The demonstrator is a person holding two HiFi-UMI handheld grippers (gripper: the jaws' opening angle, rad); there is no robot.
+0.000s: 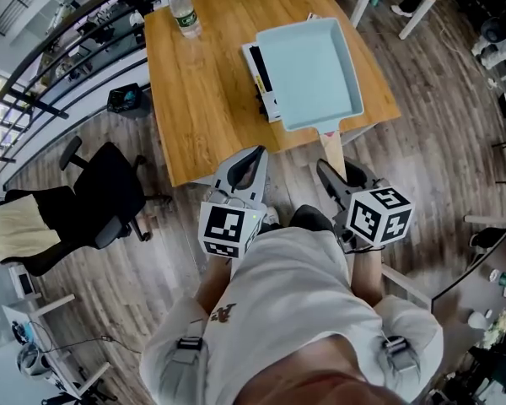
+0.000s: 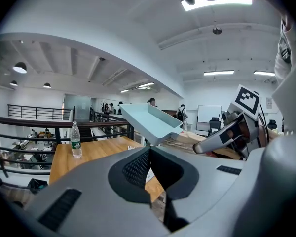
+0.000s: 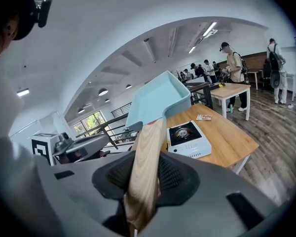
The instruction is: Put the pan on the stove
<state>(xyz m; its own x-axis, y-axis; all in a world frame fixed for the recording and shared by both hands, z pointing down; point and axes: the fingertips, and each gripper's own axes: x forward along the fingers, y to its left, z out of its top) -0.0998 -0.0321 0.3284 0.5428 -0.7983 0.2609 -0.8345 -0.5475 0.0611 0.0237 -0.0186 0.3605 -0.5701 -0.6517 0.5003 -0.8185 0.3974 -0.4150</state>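
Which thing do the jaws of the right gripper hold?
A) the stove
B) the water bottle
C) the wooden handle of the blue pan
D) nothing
C: the jaws of the right gripper press on the wooden handle, and the blue pan sits at its far end.

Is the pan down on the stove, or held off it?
Off it: the right gripper clamps the wooden handle; the pan hangs tilted, clear of the stove.

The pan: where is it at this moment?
In the head view the pan hangs over the wooden table, on its right half, covering most of the stove, its handle clamped in the right gripper.
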